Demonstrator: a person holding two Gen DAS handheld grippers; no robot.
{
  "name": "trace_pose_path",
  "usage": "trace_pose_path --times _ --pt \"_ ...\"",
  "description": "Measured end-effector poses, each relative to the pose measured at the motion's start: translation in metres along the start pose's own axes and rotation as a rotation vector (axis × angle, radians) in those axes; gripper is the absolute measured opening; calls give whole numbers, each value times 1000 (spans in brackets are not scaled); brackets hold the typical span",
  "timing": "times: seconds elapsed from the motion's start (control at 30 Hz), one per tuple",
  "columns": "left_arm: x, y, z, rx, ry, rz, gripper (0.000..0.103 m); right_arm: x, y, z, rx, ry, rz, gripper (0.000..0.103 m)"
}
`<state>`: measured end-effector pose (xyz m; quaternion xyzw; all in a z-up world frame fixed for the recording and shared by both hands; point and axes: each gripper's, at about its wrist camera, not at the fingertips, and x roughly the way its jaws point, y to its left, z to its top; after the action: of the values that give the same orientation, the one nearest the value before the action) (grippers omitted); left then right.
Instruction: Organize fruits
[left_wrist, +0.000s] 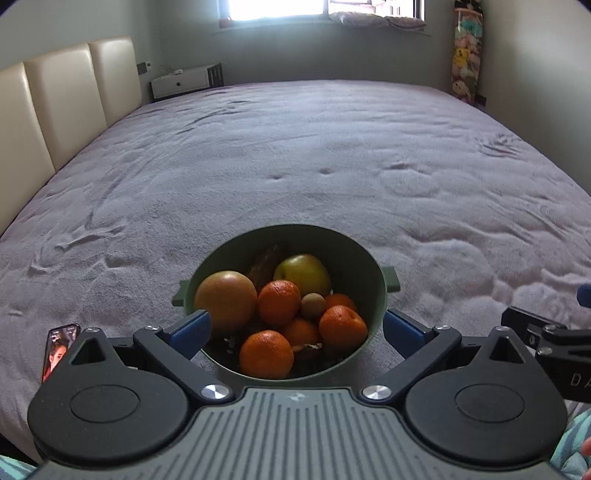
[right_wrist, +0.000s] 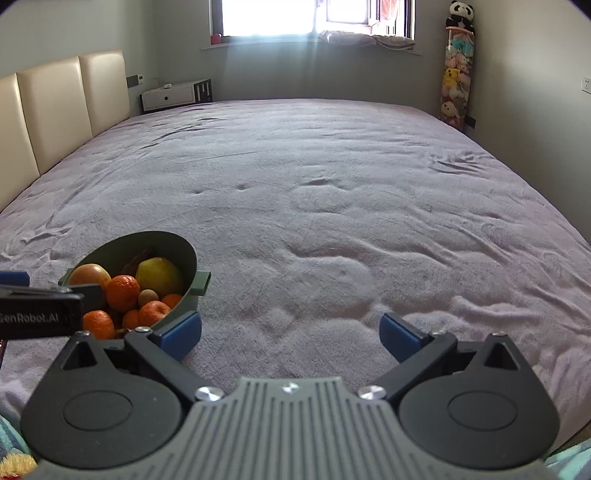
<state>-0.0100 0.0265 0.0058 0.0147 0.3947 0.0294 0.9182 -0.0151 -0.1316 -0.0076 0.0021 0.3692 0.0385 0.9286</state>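
A green bowl (left_wrist: 347, 251) with two side handles sits on the grey bedspread, holding a large pale orange fruit (left_wrist: 226, 297), a yellow-green apple (left_wrist: 303, 273), several tangerines (left_wrist: 266, 353), a small brown fruit (left_wrist: 313, 305) and a dark item at the back. My left gripper (left_wrist: 295, 328) is open, its blue fingertips (left_wrist: 190, 332) on either side of the bowl's near rim, apart from it. The right gripper (right_wrist: 290, 334) stands open over bare bedspread, to the right of the bowl (right_wrist: 184, 254); its left fingertip (right_wrist: 179, 334) is close to the bowl's wall.
The wide grey bedspread (right_wrist: 332, 206) stretches ahead. A cream padded headboard (left_wrist: 55, 99) runs along the left. A phone (left_wrist: 57, 349) lies on the bed left of the bowl. A white nightstand (right_wrist: 170, 96) and a column of plush toys (right_wrist: 456, 81) stand by the far wall.
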Motion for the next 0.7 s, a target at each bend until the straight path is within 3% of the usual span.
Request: trace_pose_path --times 0.23,0.7 --pt "4 -7 -6 5 44 -31 103 1 -2 0 17 22 24 99" --pt "1 -9 -4 4 47 -35 103 2 -4 0 24 28 -3 99"
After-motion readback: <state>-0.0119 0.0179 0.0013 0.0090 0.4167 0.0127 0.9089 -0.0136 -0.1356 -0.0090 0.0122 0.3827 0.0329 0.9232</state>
